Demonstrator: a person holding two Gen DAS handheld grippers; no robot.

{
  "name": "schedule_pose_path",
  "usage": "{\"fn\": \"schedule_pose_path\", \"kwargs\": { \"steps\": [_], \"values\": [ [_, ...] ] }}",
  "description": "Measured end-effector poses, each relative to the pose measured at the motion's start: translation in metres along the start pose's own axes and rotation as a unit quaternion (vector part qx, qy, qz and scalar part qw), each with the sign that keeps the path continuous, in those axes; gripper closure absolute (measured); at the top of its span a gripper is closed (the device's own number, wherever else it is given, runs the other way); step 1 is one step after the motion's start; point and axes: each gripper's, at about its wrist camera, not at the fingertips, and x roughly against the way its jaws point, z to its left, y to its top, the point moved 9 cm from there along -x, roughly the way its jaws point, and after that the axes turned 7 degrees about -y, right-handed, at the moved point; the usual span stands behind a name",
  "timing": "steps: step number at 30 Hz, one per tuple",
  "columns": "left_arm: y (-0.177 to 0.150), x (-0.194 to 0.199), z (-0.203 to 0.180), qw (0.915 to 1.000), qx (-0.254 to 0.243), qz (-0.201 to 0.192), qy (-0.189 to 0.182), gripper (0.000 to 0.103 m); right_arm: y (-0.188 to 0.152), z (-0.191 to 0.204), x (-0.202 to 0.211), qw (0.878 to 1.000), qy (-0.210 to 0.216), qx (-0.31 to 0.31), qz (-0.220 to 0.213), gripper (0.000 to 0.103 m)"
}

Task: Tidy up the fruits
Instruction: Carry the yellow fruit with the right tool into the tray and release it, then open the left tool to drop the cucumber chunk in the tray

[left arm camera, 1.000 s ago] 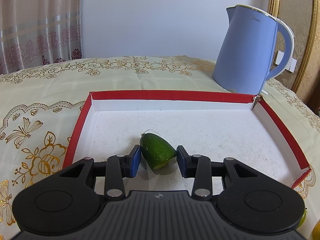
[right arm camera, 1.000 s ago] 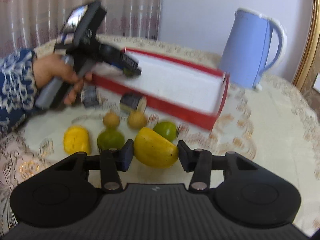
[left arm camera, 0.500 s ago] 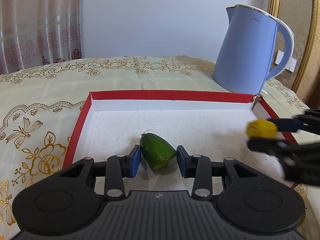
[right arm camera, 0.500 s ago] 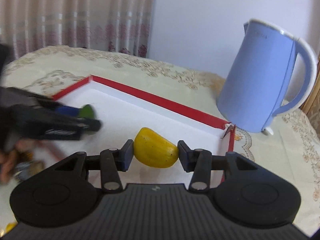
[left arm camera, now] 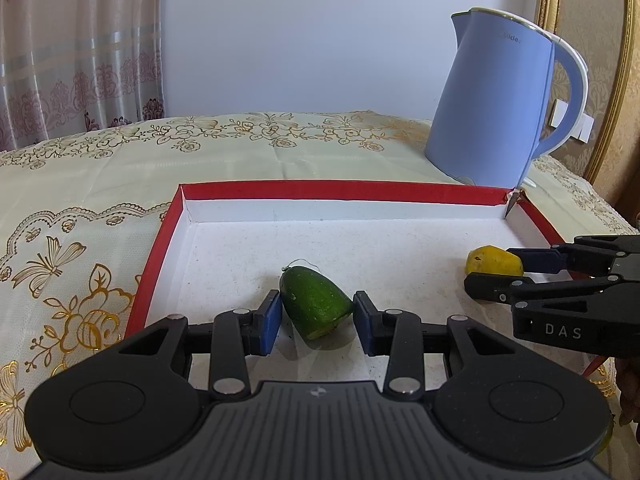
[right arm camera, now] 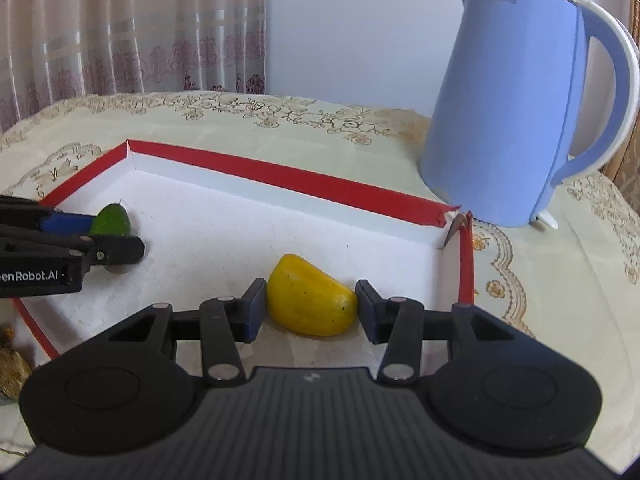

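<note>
A red-rimmed white tray (left arm camera: 320, 191) lies on the table. My left gripper (left arm camera: 316, 318) is shut on a green fruit (left arm camera: 314, 307), low over the tray floor near its front left. My right gripper (right arm camera: 311, 311) is shut on a yellow fruit (right arm camera: 310, 302), low over the tray's right part near the torn corner. In the left wrist view the right gripper (left arm camera: 494, 270) reaches in from the right with the yellow fruit (left arm camera: 494, 261). In the right wrist view the left gripper (right arm camera: 114, 232) shows at the left with the green fruit (right arm camera: 111, 220).
A blue electric kettle (left arm camera: 504, 104) stands just behind the tray's far right corner, also in the right wrist view (right arm camera: 520, 100). An embroidered cream tablecloth (left arm camera: 80, 216) covers the table. Curtains and a wall are behind. Something brownish (right arm camera: 10, 364) lies outside the tray's front left.
My right gripper carried the yellow fruit from the fruit pile in front of the tray into the tray's right side and lowered it. My left gripper and the green fruit stayed still.
</note>
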Motion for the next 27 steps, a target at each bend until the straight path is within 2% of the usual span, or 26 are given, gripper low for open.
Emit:
{"fn": "schedule_pose_path", "kwargs": {
  "steps": [7, 9, 10, 12, 13, 16, 18, 20, 24, 25, 27],
  "values": [
    [0.000, 0.000, 0.000, 1.0000, 0.000, 0.000, 0.000, 0.065, -0.005, 0.002, 0.003, 1.000, -0.013, -0.003, -0.017, 0.057],
    [0.000, 0.000, 0.000, 1.0000, 0.000, 0.000, 0.000, 0.065, -0.005, 0.002, 0.004, 1.000, -0.023, -0.001, -0.020, 0.053],
    [0.000, 0.000, 0.000, 1.0000, 0.000, 0.000, 0.000, 0.065, -0.005, 0.001, 0.004, 0.999, -0.029, 0.000, -0.021, 0.048],
    [0.000, 0.000, 0.000, 1.0000, -0.001, -0.001, 0.000, 0.065, -0.007, 0.000, 0.006, 0.999, -0.028, -0.003, -0.022, 0.030],
    [0.000, 0.001, 0.001, 1.0000, -0.001, -0.001, 0.000, 0.065, -0.008, 0.000, 0.010, 0.999, -0.025, -0.006, -0.029, 0.018],
    [0.000, 0.002, 0.001, 1.0000, -0.003, -0.001, 0.002, 0.065, -0.009, -0.009, 0.030, 0.997, -0.025, -0.033, -0.069, 0.013],
    [0.001, 0.001, 0.002, 1.0000, -0.004, -0.001, 0.004, 0.065, -0.012, -0.021, 0.050, 0.991, -0.013, -0.072, -0.110, 0.009],
    [0.000, 0.001, 0.000, 1.0000, -0.005, -0.001, 0.007, 0.065, -0.019, -0.037, 0.069, 0.981, -0.005, -0.126, -0.151, 0.003],
    [0.001, 0.001, 0.001, 0.9999, 0.002, -0.002, 0.011, 0.065, -0.034, -0.065, 0.095, 0.957, -0.024, -0.204, -0.206, 0.000],
    [0.000, 0.001, 0.002, 0.9999, 0.004, -0.003, 0.016, 0.065, -0.036, -0.072, 0.099, 0.951, -0.025, -0.216, -0.219, 0.000],
    [0.001, 0.002, 0.005, 0.9997, 0.007, -0.005, 0.021, 0.065, -0.037, -0.076, 0.099, 0.948, -0.026, -0.227, -0.220, 0.000]
  ]
}}
